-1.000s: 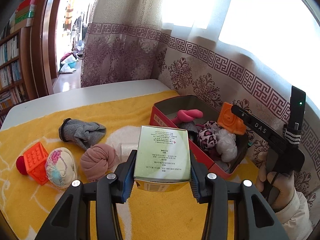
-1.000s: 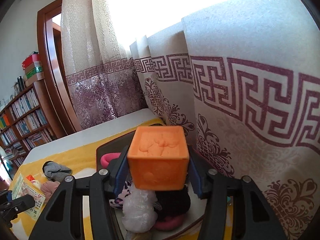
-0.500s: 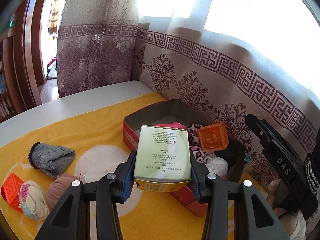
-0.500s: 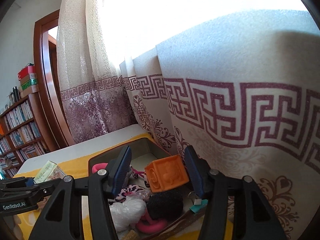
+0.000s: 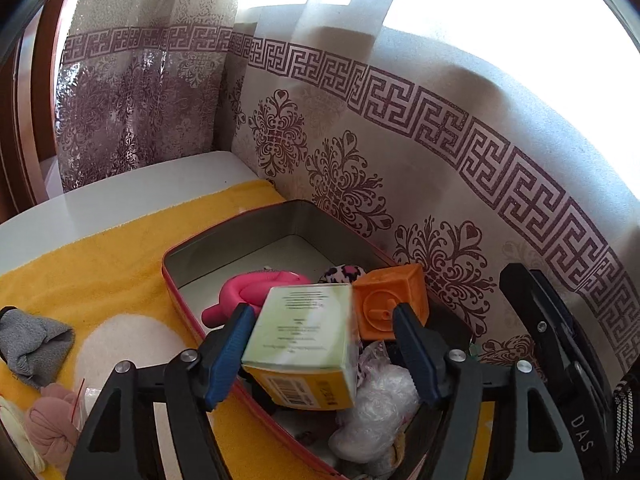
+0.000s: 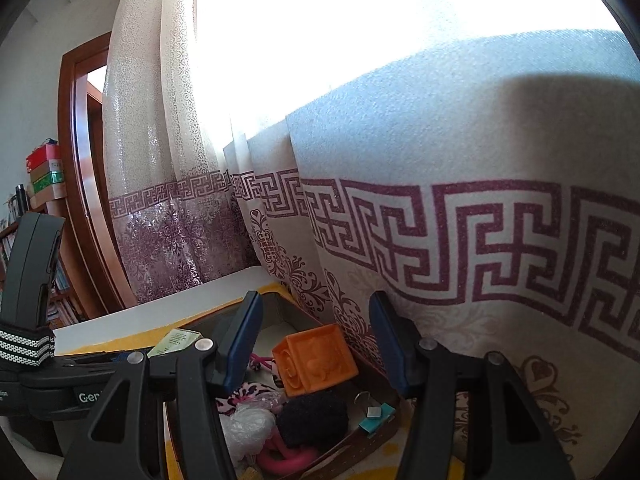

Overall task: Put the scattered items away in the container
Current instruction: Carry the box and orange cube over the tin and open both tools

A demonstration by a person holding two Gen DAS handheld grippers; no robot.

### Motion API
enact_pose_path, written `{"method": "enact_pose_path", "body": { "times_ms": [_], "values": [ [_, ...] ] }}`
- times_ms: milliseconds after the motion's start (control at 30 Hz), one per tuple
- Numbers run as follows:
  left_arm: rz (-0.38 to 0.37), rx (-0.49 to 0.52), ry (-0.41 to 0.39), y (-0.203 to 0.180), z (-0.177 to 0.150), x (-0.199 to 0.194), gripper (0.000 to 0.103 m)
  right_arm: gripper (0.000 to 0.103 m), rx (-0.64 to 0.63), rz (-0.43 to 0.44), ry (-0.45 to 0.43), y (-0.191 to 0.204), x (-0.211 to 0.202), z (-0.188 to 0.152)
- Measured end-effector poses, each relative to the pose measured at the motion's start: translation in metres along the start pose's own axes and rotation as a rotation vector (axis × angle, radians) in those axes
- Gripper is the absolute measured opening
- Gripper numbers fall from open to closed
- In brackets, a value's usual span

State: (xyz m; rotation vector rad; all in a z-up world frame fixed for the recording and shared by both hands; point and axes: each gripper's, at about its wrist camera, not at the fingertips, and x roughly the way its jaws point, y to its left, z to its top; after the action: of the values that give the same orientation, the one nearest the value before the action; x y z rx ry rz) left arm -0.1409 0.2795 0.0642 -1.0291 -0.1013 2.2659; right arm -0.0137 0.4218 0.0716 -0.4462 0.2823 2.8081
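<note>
Green-and-yellow cardboard box (image 5: 298, 346) dropping into the red rectangular tin (image 5: 176, 276)

The left gripper (image 5: 320, 354) is opening, its blue pads clear of the tilted box between them. The right gripper (image 6: 316, 346) stands spread and empty over the tin; the orange rubber cube (image 6: 314, 360) lies inside, at the box's 2 o'clock.

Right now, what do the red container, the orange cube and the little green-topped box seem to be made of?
The red container looks like painted tin: dull grey metal walls inside, thin rolled rim. The orange cube seems soft rubber or plastic: matte, with moulded raised shapes. The green-topped box is probably glossy printed cardboard: sharp folded edges, small print and a barcode.
</note>
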Motion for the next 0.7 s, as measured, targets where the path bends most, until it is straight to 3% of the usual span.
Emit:
{"method": "enact_pose_path", "body": {
  "times_ms": [367, 700],
  "values": [
    [0.038, -0.041, -0.049, 0.021, -0.001, -0.033, 0.072, 0.059, -0.025, 0.012, 0.011, 0.008, 0.001, -0.007],
    [0.083, 0.043, 0.007, 0.009, -0.021, -0.029, 0.072, 0.064, -0.022, 0.026, 0.013, 0.009, 0.002, -0.007]
  ]
}}
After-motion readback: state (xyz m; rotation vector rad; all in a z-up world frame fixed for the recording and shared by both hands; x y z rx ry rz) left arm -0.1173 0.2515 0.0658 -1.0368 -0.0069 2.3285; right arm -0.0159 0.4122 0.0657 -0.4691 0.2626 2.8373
